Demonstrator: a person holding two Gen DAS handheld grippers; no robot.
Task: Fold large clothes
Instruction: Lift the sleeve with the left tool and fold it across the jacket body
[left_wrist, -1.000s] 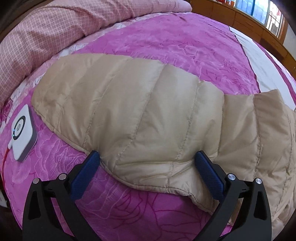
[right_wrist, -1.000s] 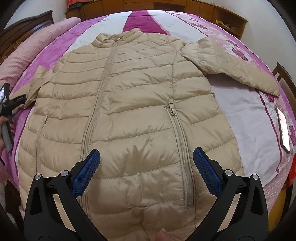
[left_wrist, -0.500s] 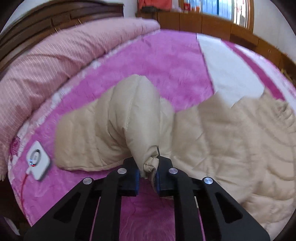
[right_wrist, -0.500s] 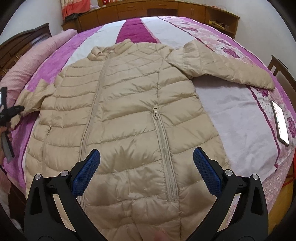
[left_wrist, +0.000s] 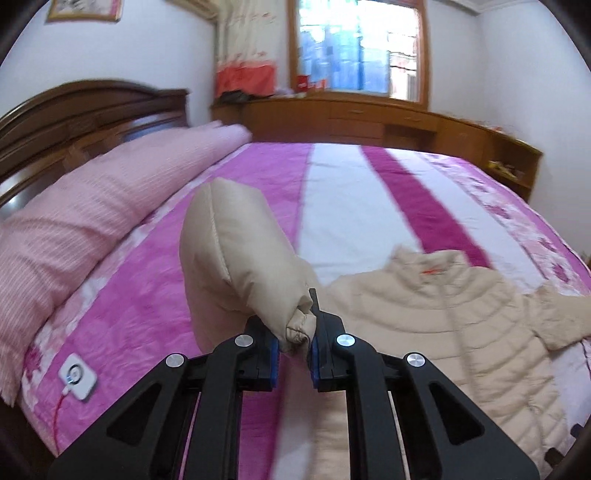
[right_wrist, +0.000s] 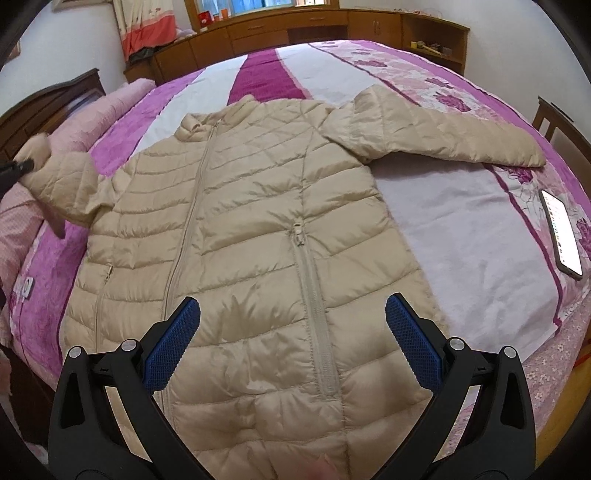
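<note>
Across the striped pink bedspread (right_wrist: 461, 229) a beige quilted down jacket (right_wrist: 251, 221) lies front-up, zipped, spread flat for folding. Its one sleeve (left_wrist: 236, 258) hangs lifted off the bed, cuff pinched tight between the closed jaws of the left gripper (left_wrist: 294, 349), likely to carry it over the chest. The right gripper (right_wrist: 291, 341) hovers above the hem, jaws wide and empty. A phone (right_wrist: 561, 232) lies well clear of the jacket, near the bed's edge.

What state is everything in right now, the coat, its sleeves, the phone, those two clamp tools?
Jacket: flat, zipped.
Left sleeve: lifted, cuff pinched.
Right sleeve: spread flat.
Left gripper: jaws shut on cuff.
Right gripper: jaws open, empty.
Phone: screen lit.
</note>
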